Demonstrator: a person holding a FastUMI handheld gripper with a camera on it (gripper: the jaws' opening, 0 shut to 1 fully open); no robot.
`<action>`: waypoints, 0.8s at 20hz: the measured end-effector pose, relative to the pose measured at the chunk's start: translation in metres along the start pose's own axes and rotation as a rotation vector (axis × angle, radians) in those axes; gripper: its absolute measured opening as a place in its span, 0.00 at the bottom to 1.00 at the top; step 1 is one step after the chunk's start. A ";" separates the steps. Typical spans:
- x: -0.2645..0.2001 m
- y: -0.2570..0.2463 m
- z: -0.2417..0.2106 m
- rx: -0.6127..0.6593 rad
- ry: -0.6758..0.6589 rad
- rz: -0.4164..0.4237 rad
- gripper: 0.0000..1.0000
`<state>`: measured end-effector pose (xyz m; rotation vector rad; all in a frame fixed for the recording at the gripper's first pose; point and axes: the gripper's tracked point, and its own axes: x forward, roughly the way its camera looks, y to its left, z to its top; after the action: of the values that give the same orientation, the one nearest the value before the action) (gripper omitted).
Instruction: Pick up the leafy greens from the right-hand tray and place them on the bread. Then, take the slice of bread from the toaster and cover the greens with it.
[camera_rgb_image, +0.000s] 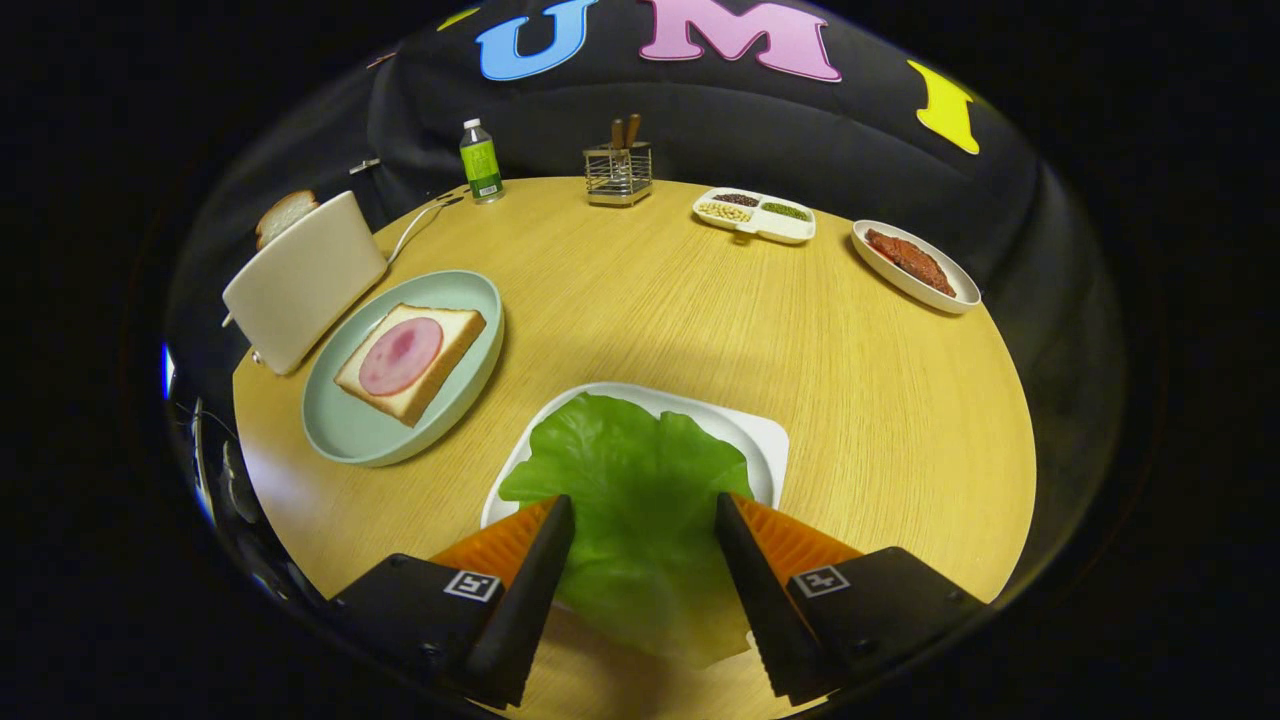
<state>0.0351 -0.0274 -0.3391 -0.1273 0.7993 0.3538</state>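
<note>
The tongs (645, 515) stand apart astride the leafy greens (630, 480) on the white tray (765, 440) at lower centre, seemingly readying a pinch, with the ham-topped bread (410, 360) waiting centre left.

Tool (645, 520): 2 wedge fingers, ribbed faces, square marker tags on mounts
</note>
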 end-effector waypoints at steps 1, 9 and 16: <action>-0.001 0.001 -0.001 -0.006 0.000 -0.001 0.90; 0.001 0.003 -0.001 -0.022 0.012 0.013 0.34; 0.003 0.001 0.005 -0.009 0.020 0.003 0.07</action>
<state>0.0404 -0.0246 -0.3378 -0.1381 0.8177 0.3593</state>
